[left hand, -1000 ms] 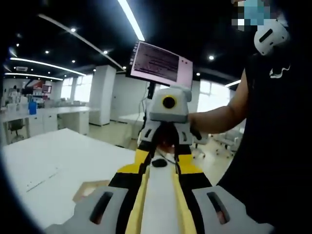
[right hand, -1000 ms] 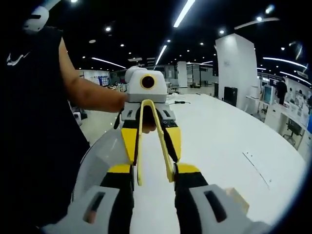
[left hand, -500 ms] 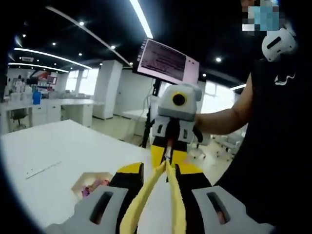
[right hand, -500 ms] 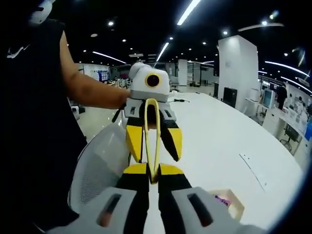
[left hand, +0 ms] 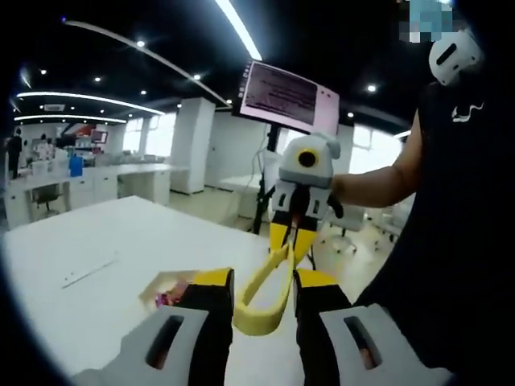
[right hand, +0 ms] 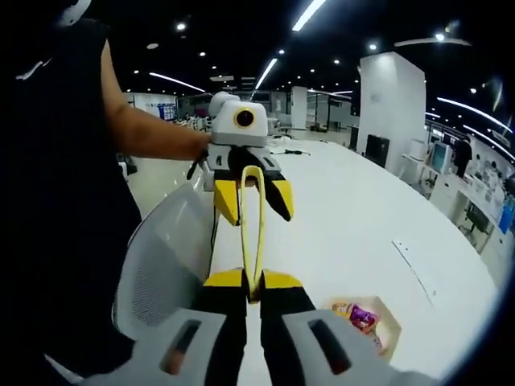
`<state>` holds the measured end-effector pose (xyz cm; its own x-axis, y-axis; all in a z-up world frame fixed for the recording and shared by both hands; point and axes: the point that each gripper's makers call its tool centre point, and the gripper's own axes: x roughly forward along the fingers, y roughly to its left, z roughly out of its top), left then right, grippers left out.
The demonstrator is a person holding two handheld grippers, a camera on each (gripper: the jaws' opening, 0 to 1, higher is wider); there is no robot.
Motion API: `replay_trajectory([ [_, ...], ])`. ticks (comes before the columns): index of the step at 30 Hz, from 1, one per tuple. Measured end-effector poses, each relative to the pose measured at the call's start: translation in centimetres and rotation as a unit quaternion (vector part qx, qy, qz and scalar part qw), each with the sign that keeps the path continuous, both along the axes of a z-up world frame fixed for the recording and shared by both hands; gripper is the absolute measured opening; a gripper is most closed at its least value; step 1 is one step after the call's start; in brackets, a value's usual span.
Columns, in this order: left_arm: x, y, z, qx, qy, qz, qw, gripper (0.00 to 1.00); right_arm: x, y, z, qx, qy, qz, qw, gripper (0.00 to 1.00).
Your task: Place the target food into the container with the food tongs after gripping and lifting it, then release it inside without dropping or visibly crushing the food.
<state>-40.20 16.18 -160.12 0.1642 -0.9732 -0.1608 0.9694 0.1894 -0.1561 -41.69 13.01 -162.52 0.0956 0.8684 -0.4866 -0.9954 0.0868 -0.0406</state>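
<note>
Yellow looped plastic food tongs (right hand: 253,233) now clamped tip-end in right gripper (right hand: 253,291) only; left gripper (left hand: 264,291) released, jaws apart; ready for pickup.

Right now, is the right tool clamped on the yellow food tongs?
Yes: the right tool is shut on the tips of the yellow food tongs, whose looped end points at the left tool.

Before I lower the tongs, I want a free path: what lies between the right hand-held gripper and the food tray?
Bare white table. In the right gripper view, the right hand-held gripper holds the yellow tongs; the tray sits just beside it.
</note>
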Motion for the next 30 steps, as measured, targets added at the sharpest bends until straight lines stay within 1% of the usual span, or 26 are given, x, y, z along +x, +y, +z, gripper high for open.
replay_trajectory([
  [2,-0.4,0.0,-0.2,0.003,-0.001,-0.001,1.0000,0.25,-0.3,0.0,-0.5,-0.009,-0.004,0.004,0.9999,0.03],
  [3,-0.6,0.1,-0.5,0.011,-0.007,-0.002,0.9999,0.25,-0.4,0.1,-0.6,-0.008,-0.003,0.005,0.9999,0.03],
  [5,-1.0,0.2,-1.6,0.048,-0.023,-0.010,0.9985,0.24,-0.6,0.2,-0.9,-0.012,0.000,0.010,0.9999,0.03],
  [6,-1.2,0.2,-2.0,0.063,-0.025,-0.012,0.9976,0.21,-0.8,0.2,-1.1,-0.018,0.000,0.015,0.9997,0.03],
  [8,-1.7,0.1,-2.2,0.068,-0.027,-0.028,0.9970,0.19,-1.1,0.1,-1.6,-0.031,-0.001,0.023,0.9993,0.03],
  [10,-2.0,-0.1,-2.4,0.076,-0.035,-0.036,0.9958,0.17,-1.1,0.0,-1.9,-0.035,-0.003,0.025,0.9991,0.03],
  [12,-2.6,-0.2,-2.8,0.084,-0.019,-0.049,0.9951,0.15,-1.2,-0.2,-2.1,-0.037,0.000,0.027,0.9990,0.04],
  [14,-2.8,-0.3,-3.1,0.089,-0.026,-0.055,0.9942,0.14,-1.3,-0.4,-2.5,-0.041,-0.002,0.026,0.9988,0.05],
  [15,-3.0,-0.4,-3.2,0.091,-0.021,-0.060,0.9938,0.13,-1.4,-0.4,-2.5,-0.041,0.001,0.027,0.9988,0.05],
  [16,-3.2,-0.4,-3.2,0.090,-0.019,-0.063,0.9938,0.13,-1.7,-0.4,-2.7,-0.043,0.010,0.030,0.9986,0.05],
  [18,-3.3,-0.4,-3.3,0.090,-0.018,-0.064,0.9937,0.14,-1.8,-0.5,-2.7,-0.043,0.006,0.031,0.9986,0.05],
  [19,-3.2,-0.4,-3.3,0.090,-0.019,-0.061,0.9939,0.14,-1.8,-0.5,-2.6,-0.041,0.006,0.031,0.9987,0.04],
  [20,-2.9,-0.3,-3.5,0.086,-0.004,-0.052,0.9950,0.15,-1.8,-0.5,-2.5,-0.039,0.007,0.029,0.9988,0.04],
  [21,-2.8,-0.2,-3.6,0.087,0.004,-0.048,0.9951,0.16,-1.8,-0.5,-2.5,-0.039,0.008,0.028,0.9988,0.04],
  [22,-2.2,0.2,-4.1,0.102,0.005,-0.034,0.9941,0.18,-1.7,-0.4,-2.5,-0.039,0.008,0.025,0.9989,0.03],
  [23,-1.9,0.3,-4.4,0.108,0.009,-0.029,0.9936,0.23,-1.5,-0.4,-2.5,-0.038,0.004,0.020,0.9991,0.03],
  [24,-1.7,0.4,-4.5,0.106,0.012,-0.021,0.9940,0.38,-1.1,-0.4,-2.4,-0.036,-0.003,0.012,0.9993,0.03],
  [25,-1.0,0.7,-4.7,0.109,0.004,0.004,0.9940,0.53,-1.1,-0.4,-2.4,-0.035,0.000,0.009,0.9994,0.03],
  [26,-0.4,0.8,-4.5,0.103,-0.004,0.021,0.9944,0.67,-0.9,-0.4,-2.4,-0.032,0.001,0.000,0.9995,0.03],
  [27,0.4,1.2,-4.3,0.092,-0.008,0.045,0.9947,0.82,-0.5,-0.5,-2.5,-0.031,-0.005,-0.009,0.9995,0.03],
  [28,0.8,1.6,-4.3,0.090,-0.015,0.057,0.9942,0.90,-0.4,-0.6,-2.7,-0.033,-0.008,-0.011,0.9994,0.03],
  [30,1.5,2.7,-4.2,0.085,-0.034,0.082,0.9924,0.98,-0.4,-0.6,-3.2,-0.036,-0.014,-0.013,0.9992,0.03],
])
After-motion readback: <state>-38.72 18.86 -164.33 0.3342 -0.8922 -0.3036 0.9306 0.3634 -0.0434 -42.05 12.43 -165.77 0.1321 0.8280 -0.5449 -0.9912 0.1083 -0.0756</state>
